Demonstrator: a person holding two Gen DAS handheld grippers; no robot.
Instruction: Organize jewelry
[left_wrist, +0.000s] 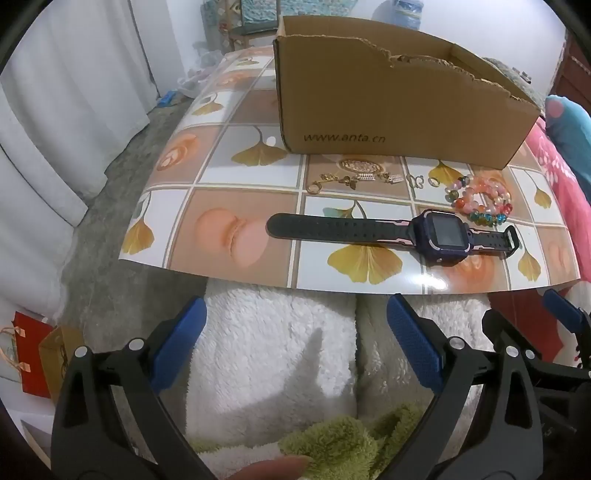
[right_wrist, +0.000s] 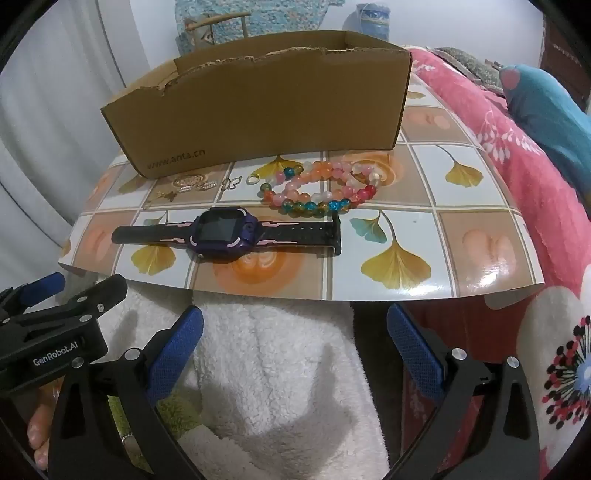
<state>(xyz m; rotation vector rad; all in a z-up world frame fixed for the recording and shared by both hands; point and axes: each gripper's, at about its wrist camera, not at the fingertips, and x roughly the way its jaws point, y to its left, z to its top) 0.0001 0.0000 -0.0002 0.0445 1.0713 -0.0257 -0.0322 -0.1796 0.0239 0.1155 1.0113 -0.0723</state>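
Note:
A dark purple smartwatch (left_wrist: 436, 232) (right_wrist: 221, 234) lies flat near the front edge of the patterned tabletop (left_wrist: 236, 236) (right_wrist: 424, 236). Behind it lie coloured bead bracelets (left_wrist: 480, 199) (right_wrist: 317, 186), small gold jewelry pieces (left_wrist: 354, 177) (right_wrist: 184, 186) and a small ring (left_wrist: 433, 181) (right_wrist: 252, 180). An open cardboard box (left_wrist: 388, 110) (right_wrist: 266, 110) stands behind them. My left gripper (left_wrist: 295, 343) is open and empty, in front of the table edge over a white fleece. My right gripper (right_wrist: 295, 343) is open and empty, also short of the edge.
A pink floral blanket (right_wrist: 517, 166) and a teal cushion (right_wrist: 546, 107) lie to the right of the table. White curtains (left_wrist: 74, 110) hang at the left. Red and gold gift bags (left_wrist: 33, 365) stand on the floor at the lower left.

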